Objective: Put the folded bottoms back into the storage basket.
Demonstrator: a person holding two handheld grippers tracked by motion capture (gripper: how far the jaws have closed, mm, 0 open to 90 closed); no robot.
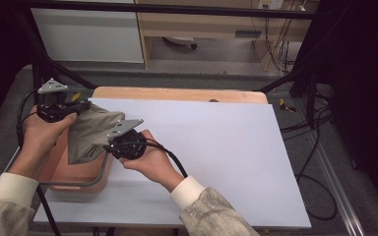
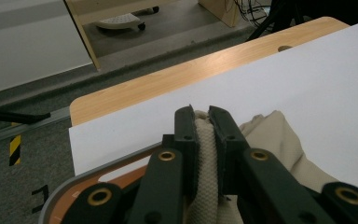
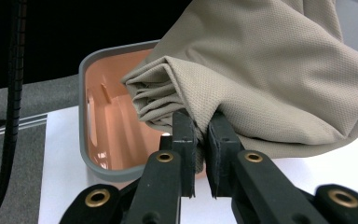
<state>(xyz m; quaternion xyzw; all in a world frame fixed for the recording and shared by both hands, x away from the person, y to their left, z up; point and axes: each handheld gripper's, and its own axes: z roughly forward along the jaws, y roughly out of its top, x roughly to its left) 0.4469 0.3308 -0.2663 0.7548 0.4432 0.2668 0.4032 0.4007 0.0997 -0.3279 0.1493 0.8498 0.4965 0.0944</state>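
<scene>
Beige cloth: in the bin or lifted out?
Lifted out, mostly: the beige cloth hangs bunched between the left gripper and right gripper, above the orange bin.

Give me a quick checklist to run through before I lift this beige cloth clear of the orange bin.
1. Left gripper has the cloth: ok, fabric sits pinched between its jaws in the left gripper view.
2. Right gripper has the cloth: ok, its jaws close on a folded edge.
3. Cloth is free of the bin: not ok, part of it hangs over the bin's opening.
4. Cloth is snagged on the bin's rim or handle: cannot tell, that contact is hidden by folds.
5. White table surface beside the bin is free for laying the cloth: ok.
6. Cables are away from the cloth: ok in the high view.
</scene>
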